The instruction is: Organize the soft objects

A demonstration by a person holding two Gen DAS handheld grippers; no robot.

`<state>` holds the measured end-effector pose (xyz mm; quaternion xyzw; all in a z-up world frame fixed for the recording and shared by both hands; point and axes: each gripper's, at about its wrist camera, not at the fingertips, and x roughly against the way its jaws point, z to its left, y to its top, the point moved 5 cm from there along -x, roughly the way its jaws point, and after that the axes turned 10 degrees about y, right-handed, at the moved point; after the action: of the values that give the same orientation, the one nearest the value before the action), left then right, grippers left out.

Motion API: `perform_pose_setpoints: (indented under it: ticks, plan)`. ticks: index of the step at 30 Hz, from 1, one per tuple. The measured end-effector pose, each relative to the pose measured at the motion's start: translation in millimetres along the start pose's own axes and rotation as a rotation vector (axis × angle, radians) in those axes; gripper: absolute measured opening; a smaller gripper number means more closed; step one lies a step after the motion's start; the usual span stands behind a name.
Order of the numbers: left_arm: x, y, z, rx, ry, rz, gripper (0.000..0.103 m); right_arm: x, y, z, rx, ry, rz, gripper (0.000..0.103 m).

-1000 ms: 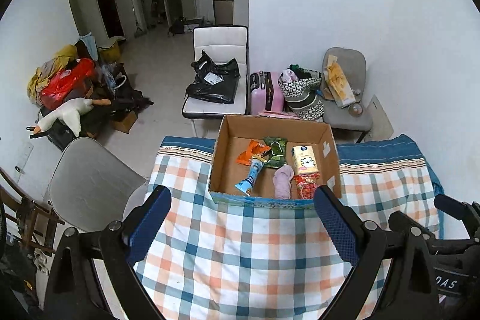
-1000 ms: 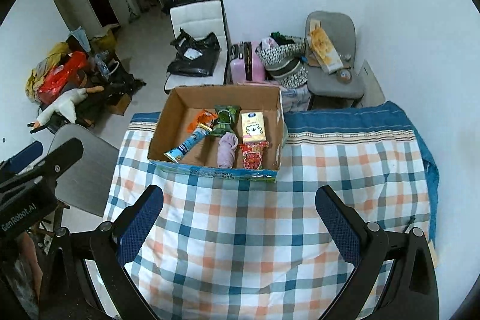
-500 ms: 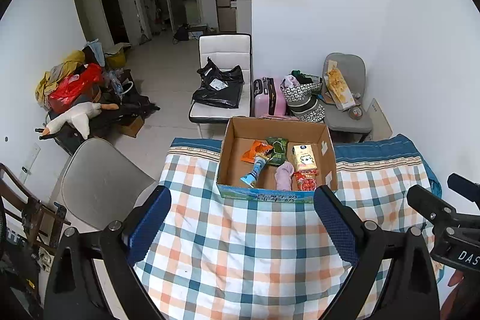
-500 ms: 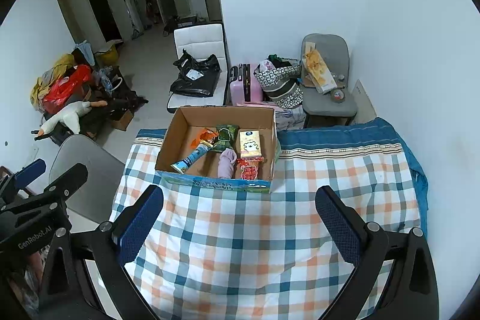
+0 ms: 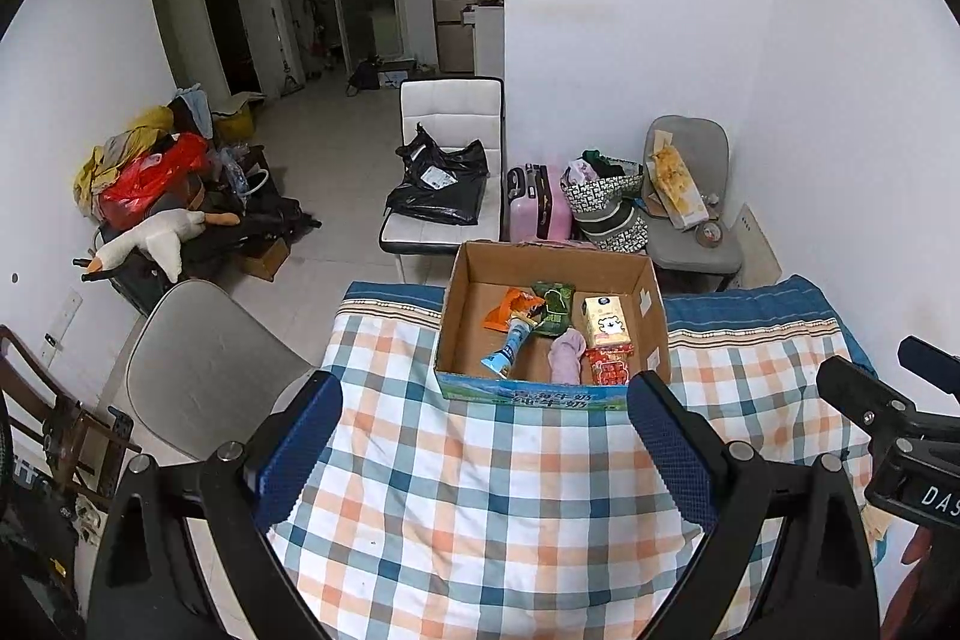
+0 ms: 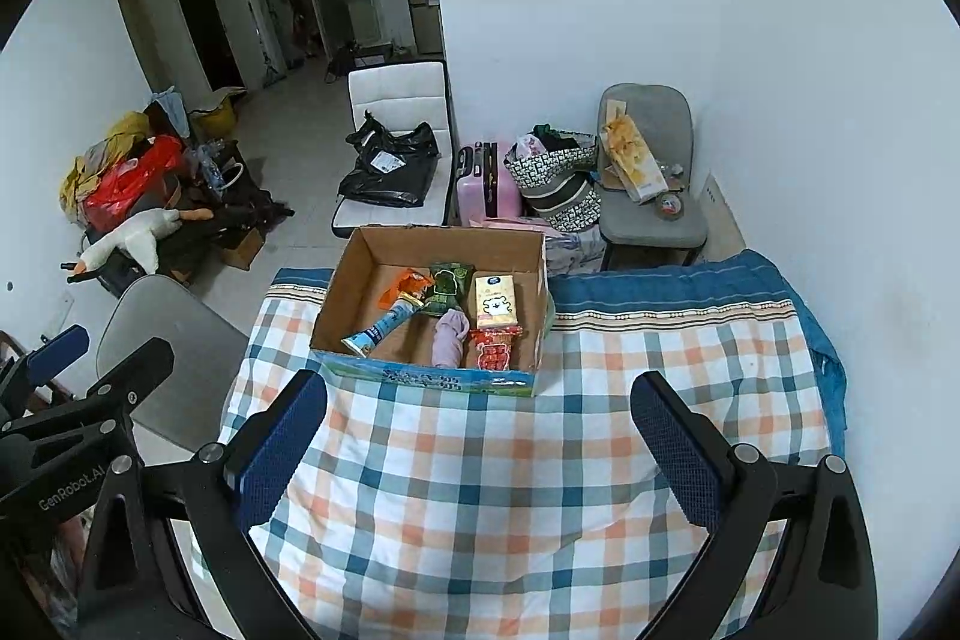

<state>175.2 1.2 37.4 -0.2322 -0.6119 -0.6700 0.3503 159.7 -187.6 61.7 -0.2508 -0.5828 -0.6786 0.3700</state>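
Sitting well ahead of left hand-held gripper (image 5: 483,451), cardboard box (image 5: 549,391), jaws apart

Lived-in home, checked tablecloth (image 5: 480,490), chairs (image 5: 456,172), pink suitcase (image 5: 537,202), clothes pile (image 5: 144,172)

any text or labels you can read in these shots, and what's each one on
"GenRobot.AI": on the left gripper body, right wrist view.
"DAS", cut off at the frame edge: on the right gripper body, left wrist view.
Blue characters on the cardboard box front strip: too blurred to read.
Print on the packets inside: too small.
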Motion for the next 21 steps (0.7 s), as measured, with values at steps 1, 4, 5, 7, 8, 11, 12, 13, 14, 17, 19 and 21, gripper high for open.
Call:
perform_pose_setpoints:
  ticks: [1,4,5,7,8,11,12,13,14,17,19,21]
  plan:
    - [0.0,-0.1,0.3,-0.001,0.002,0.002,0.097,1.0,1.2,0.0,0.000,0.000,-0.003,0.103]
    - [0.1,-0.2,0.4,0.002,0.001,0.001,0.097,-0.5,4.7,-0.9,-0.001,0.006,-0.003,0.103]
    - [0.2,-0.4,0.6,0.003,0.004,0.002,0.097,-0.7,6.1,-1.2,-0.003,0.004,-0.004,0.103]
    - [1.5,-1.1,1.3,0.004,0.010,0.000,0.097,-1.1,6.5,-1.9,0.001,0.005,-0.001,0.103]
    - [2.1,-1.9,0.9,0.004,0.012,0.002,0.097,-0.6,5.4,-1.1,-0.001,0.007,-0.003,0.103]
    - [1.2,-4.3,0.2,0.006,0.012,0.010,0.097,-1.6,6.0,-2.1,0.003,0.000,-0.004,0.103]
    - [1.8,-4.7,0.0,0.006,0.012,0.013,0.097,-2.3,6.5,-3.0,0.003,0.001,-0.002,0.103]
    - [0.6,-5.3,-0.5,0.006,0.013,0.015,0.097,-3.0,6.7,-3.8,0.005,0.000,-0.002,0.103]
    - [-1.0,-6.1,-1.0,0.006,0.014,0.018,0.097,-3.0,6.6,-3.8,0.005,-0.003,-0.002,0.103]
    - [-2.2,-6.6,-0.9,0.007,0.017,0.021,0.097,-3.8,6.3,-4.0,0.007,-0.001,-0.005,0.103]
    - [-3.2,-6.5,0.0,0.007,0.023,0.018,0.097,-4.0,6.2,-3.9,0.009,0.000,-0.006,0.103]
    - [-5.6,-6.4,1.9,0.015,0.031,0.016,0.097,-4.1,7.1,-5.4,0.009,0.000,-0.007,0.103]
